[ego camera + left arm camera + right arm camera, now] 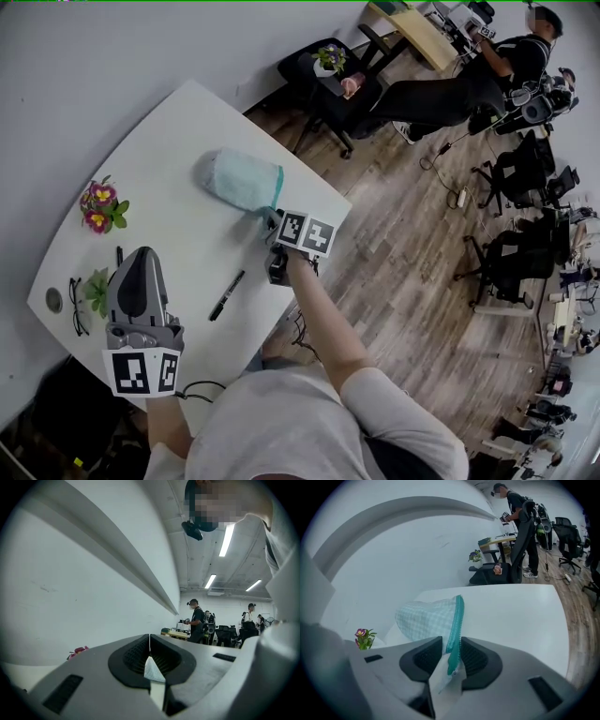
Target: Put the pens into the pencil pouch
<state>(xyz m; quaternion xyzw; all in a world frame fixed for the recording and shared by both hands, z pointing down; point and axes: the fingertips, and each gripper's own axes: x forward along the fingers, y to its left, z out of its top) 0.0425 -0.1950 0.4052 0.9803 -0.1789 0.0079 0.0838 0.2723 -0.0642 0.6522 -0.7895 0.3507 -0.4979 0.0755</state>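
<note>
A pale teal checked pencil pouch lies on the white table. Its teal zipper edge faces my right gripper. That right gripper is shut on the near end of the zipper strip, at the table's right edge. A black pen lies loose on the table between the two grippers. A second dark pen lies further left. My left gripper hovers over the table's near left part. Its jaws are shut with nothing between them.
A pot of pink flowers stands at the table's left. Glasses and a small green plant lie near the left gripper. Beyond the table are a black chair, office chairs and other people.
</note>
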